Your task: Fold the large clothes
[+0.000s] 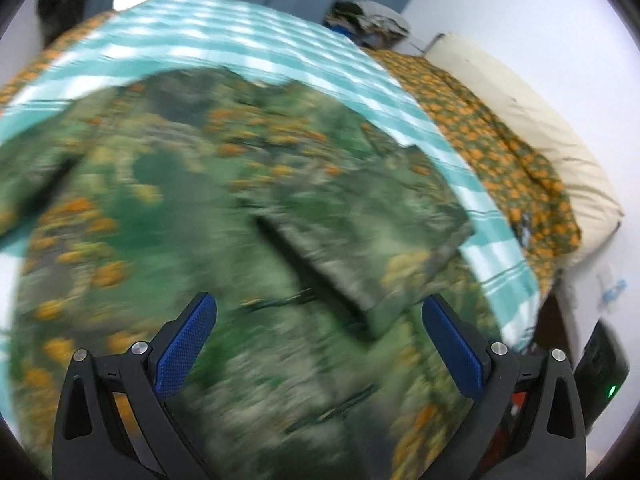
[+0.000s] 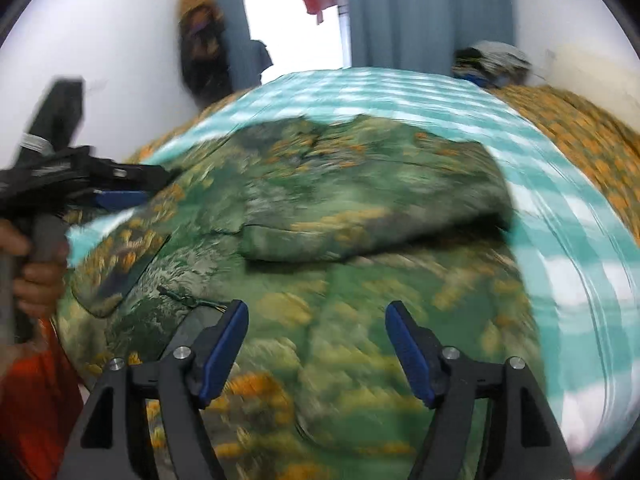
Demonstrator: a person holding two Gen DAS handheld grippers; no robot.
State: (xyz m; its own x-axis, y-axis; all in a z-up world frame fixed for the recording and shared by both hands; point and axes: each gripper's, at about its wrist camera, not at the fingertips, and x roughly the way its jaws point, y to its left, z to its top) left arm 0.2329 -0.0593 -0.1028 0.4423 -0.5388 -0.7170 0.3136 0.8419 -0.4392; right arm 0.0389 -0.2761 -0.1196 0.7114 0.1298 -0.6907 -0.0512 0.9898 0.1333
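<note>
Loosely spread, green flowered garment [image 1: 224,208] on teal checked sheet [image 1: 248,40], left gripper [image 1: 320,344] fingers released above it, right gripper [image 2: 316,352] fingers released too, all blurred.

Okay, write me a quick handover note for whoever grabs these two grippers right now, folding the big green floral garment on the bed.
Left gripper: open, holding nothing, over the green floral garment.
Right gripper: open, holding nothing, above the same garment.
The garment lies on the teal striped cloth on the bed.
Done: a sleeve-like flap looks folded across the middle, though the views are blurred.
Left: the remaining folds; the garment is otherwise mostly spread out.
</note>
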